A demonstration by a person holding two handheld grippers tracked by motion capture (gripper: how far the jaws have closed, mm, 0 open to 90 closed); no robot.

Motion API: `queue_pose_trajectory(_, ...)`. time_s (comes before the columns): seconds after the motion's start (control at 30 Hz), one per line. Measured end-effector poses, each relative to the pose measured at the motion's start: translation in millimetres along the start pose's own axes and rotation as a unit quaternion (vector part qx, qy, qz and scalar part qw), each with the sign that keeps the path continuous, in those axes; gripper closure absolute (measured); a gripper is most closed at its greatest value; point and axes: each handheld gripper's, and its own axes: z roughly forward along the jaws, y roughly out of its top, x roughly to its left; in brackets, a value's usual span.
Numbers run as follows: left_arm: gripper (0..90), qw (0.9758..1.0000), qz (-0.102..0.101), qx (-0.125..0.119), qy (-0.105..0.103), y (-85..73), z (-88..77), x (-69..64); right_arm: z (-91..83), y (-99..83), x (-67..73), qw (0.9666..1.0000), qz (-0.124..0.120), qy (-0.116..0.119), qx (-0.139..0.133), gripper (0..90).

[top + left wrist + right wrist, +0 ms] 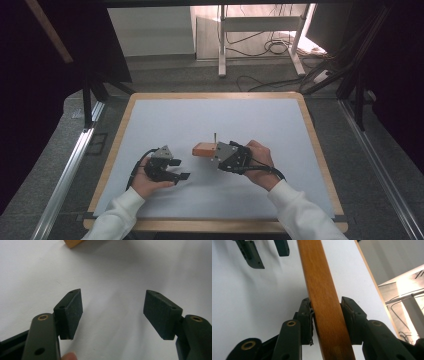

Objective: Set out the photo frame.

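In the right gripper view the wooden block point(322, 290) runs off the top and bottom edges, so its ends stay unseen. In the high view a thin upright pin point(215, 137) on it is perhaps a nail, too small to tell. The left gripper view cuts the block to a corner.

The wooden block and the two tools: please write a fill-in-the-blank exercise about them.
1. The right tool is shut on the ____ block.
2. The left tool has its jaws ____, with nothing between them.
3. The table has a ____ top with a wooden rim.

Missing words: wooden; open; white
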Motion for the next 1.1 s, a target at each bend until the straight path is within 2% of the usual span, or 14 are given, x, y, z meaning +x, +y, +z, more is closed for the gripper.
queue_pose_trajectory(0.13,31.1,1.0,0.0,-0.001,0.002,0.0,-0.4,-0.1,3.5,6.7,-0.4,0.9998,-0.018,-0.007,0.003,66.6)
queue_pose_trajectory(0.23,31.0,1.0,-0.001,-0.003,0.004,-0.1,-1.0,0.5,6.0,10.2,-2.9,0.9996,-0.021,-0.017,-0.001,68.4)
queue_pose_trajectory(0.5,30.7,1.0,-0.003,-0.006,0.007,-0.1,-1.9,2.3,8.7,15.9,-15.7,0.9998,-0.003,-0.009,-0.015,69.2)
queue_pose_trajectory(0.67,30.6,0.9999,-0.002,-0.007,0.006,0.0,-2.2,2.2,-1.5,18.3,-20.5,0.9995,0.011,0.012,-0.027,69.2)
queue_pose_trajectory(0.83,30.6,0.9999,-0.004,-0.008,0.007,0.0,-2.1,1.7,-18.7,19.7,-12.1,0.9987,0.007,0.034,-0.038,69.2)
queue_pose_trajectory(1.03,30.6,0.9999,-0.002,-0.007,0.007,0.1,-0.7,0.3,-37.7,14.6,-2.6,0.9962,0.012,0.071,-0.05,69.0)
queue_pose_trajectory(1.1,30.5,1.0,0.002,-0.004,0.007,0.3,0.0,0.3,-40.5,11.9,-0.2,0.9957,0.013,0.075,-0.053,69.0)
